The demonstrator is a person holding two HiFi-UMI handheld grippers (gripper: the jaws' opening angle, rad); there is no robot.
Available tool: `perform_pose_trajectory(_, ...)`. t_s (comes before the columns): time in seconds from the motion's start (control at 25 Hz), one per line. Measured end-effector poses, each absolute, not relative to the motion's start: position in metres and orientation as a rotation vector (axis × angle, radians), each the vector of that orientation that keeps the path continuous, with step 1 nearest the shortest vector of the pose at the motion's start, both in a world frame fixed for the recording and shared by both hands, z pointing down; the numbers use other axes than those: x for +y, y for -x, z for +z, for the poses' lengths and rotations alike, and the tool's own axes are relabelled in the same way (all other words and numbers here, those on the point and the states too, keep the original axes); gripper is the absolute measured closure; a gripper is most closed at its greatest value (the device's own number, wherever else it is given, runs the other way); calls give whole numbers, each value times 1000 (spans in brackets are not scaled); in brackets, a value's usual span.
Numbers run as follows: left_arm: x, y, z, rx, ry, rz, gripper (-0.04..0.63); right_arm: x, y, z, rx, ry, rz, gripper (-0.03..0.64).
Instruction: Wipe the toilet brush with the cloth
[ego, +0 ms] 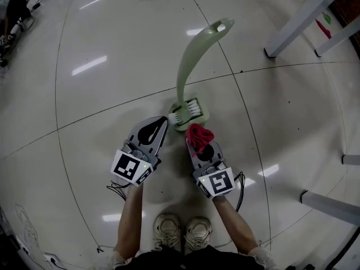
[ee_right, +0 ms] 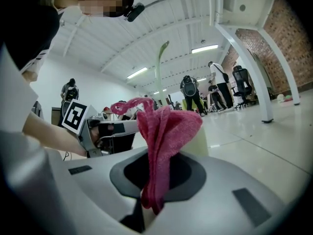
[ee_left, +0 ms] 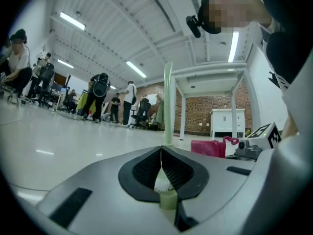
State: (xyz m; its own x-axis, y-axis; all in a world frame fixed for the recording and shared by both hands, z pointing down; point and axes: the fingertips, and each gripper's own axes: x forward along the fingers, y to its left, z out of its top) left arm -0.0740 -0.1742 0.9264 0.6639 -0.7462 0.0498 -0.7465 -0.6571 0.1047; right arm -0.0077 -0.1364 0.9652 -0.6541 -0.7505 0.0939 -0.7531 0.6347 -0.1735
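The left gripper's (ee_left: 161, 152) jaws are closed tight on the brush's (ego: 188, 66) bristle head. The right gripper (ee_right: 155, 160) pinches a red cloth (ee_right: 165, 126). In the head view, the cloth sits just at six o'clock of the head, and the handle runs toward one o'clock.

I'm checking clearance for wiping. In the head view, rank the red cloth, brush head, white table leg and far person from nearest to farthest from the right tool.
1. Red cloth: clamped in the right tool.
2. Brush head: just ahead, slightly left.
3. White table leg: ahead right.
4. Person: far top-left corner.
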Motion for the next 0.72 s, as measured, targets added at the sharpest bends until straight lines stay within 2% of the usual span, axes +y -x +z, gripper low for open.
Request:
perform_pose_trajectory(0.28, -176, 79, 932, -1248, -2733, -17, 591, -127, 39, 951, -2924, -1201, 287, 586)
perform_pose_trajectory(0.48, -179, 70, 924, -1118, -2775, -75, 586, -139, -9, 941, -2819, -1430, 312, 586)
perform_pose_trajectory(0.52, -181, 65, 925, -1074, -2782, -89, 513, -144, -22, 944, -2777, -1475, 317, 586)
perform_pose_trajectory(0.6, -187, 57, 928, -993, -2782, -112, 316, -152, -43, 951, -2707, -1557, 343, 586)
perform_pose_trajectory(0.64, -191, 53, 932, -957, -2784, -106, 275, -155, -50, 954, -2680, -1589, 365, 586)
perform_pose_trajectory(0.72, -198, 47, 941, -884, -2798, -54, 273, -159, -56, 960, -2650, -1615, 399, 586)
